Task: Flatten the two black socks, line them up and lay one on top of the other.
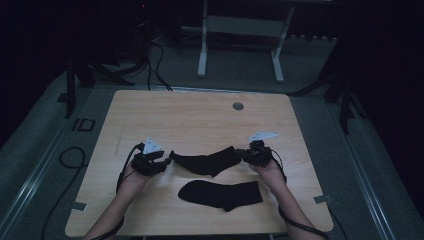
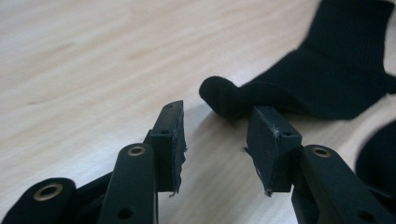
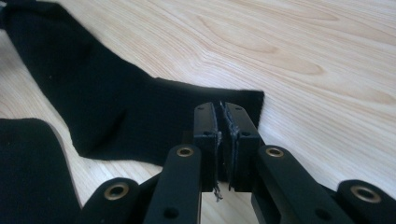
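Observation:
Two black socks lie on the wooden table (image 1: 200, 115). The far sock (image 1: 205, 160) stretches between both grippers; the near sock (image 1: 222, 194) lies flat toward the front edge. My left gripper (image 1: 161, 164) is open, its jaws spread just short of the far sock's rounded toe (image 2: 219, 95), not touching it. My right gripper (image 1: 246, 156) is shut on the cuff edge of the far sock (image 3: 140, 116), the cloth pinched between its pads (image 3: 206, 135). A part of the near sock (image 3: 28, 172) shows at the lower left of the right gripper view.
A round grommet (image 1: 238, 106) sits near the table's far edge. Beyond the table stands a white desk frame (image 1: 240, 45), with cables on the floor (image 1: 157, 60). Bare wood lies behind the socks and to both sides.

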Motion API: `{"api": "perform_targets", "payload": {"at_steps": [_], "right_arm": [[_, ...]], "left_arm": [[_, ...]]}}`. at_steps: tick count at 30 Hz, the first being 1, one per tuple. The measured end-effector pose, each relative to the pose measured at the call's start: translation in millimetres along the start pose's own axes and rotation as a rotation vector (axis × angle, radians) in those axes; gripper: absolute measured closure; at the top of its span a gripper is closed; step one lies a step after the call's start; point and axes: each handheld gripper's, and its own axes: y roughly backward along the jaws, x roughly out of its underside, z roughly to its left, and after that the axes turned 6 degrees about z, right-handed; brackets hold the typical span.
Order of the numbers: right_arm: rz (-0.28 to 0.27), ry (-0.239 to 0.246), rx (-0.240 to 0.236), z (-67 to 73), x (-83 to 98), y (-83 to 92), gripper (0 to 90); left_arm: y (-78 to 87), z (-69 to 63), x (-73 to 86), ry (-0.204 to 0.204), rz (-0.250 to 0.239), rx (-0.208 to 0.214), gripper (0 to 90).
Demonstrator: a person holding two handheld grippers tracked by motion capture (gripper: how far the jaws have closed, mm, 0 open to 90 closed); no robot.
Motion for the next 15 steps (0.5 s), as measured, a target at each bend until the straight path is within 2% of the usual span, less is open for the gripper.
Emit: {"api": "perform_targets", "payload": {"at_steps": [2,5,8,10,11,13,14,15], "right_arm": [[0.006,0.013,0.006,2.1,-4.3,-4.3,83.7],[0.015,0.023,0.001,4.7,-9.8,-11.0,83.9],[0.024,0.031,0.003,5.6,-11.8,-14.8,84.4],[0.039,0.035,0.005,5.5,-13.4,-20.8,84.9],[0.046,0.038,0.008,5.4,-13.7,-22.7,85.3],[0.058,0.048,0.017,5.3,-14.1,-27.7,86.3],[0.071,0.058,0.026,5.6,-13.8,-30.9,86.9],[0.077,0.063,0.03,5.5,-13.4,-31.9,86.9]], "left_arm": [[3.1,1.1,-1.8,0.007,-0.006,-0.034,56.9],[6.5,4.0,-3.5,0.028,-0.02,-0.051,57.2],[7.6,4.6,-5.0,0.029,-0.036,-0.011,58.1],[4.7,1.7,-5.3,0.019,-0.027,0.023,64.2],[1.5,-1.8,-5.1,0.001,-0.016,0.032,66.8],[-4.6,-7.4,-4.6,-0.032,0.02,0.039,80.8],[-9.2,-11.0,-3.5,-0.045,0.033,0.029,89.7],[-12.3,-12.3,-3.1,-0.048,0.047,0.032,89.8]]}}
